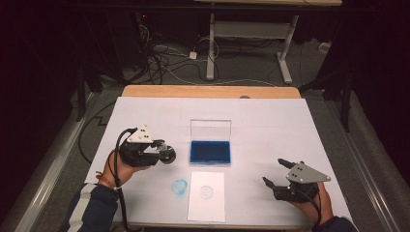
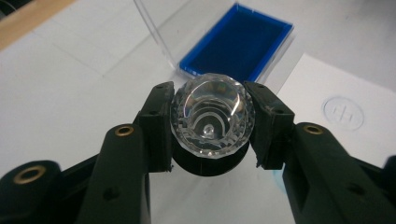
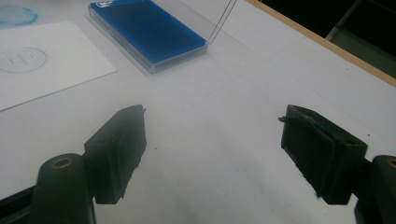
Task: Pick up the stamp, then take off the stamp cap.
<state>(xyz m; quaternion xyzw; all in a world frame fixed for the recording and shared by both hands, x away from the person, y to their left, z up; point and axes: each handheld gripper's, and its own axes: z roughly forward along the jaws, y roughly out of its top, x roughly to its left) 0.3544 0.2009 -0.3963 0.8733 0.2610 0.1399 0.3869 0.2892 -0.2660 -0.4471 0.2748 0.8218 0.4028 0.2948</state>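
Observation:
My left gripper is shut on a stamp with a clear faceted knob and a black base, held just left of the ink pad. The blue ink pad lies in its open clear case, with the lid standing upright behind it. In front of the pad lies a white sheet of paper bearing a faint round stamped mark. My right gripper rests near the table's front right with its jaws open and nothing between them; the ink pad lies ahead of it.
A blue ink smudge marks the white table cover left of the sheet. The table's wooden far edge borders a floor with cables and a desk frame beyond it.

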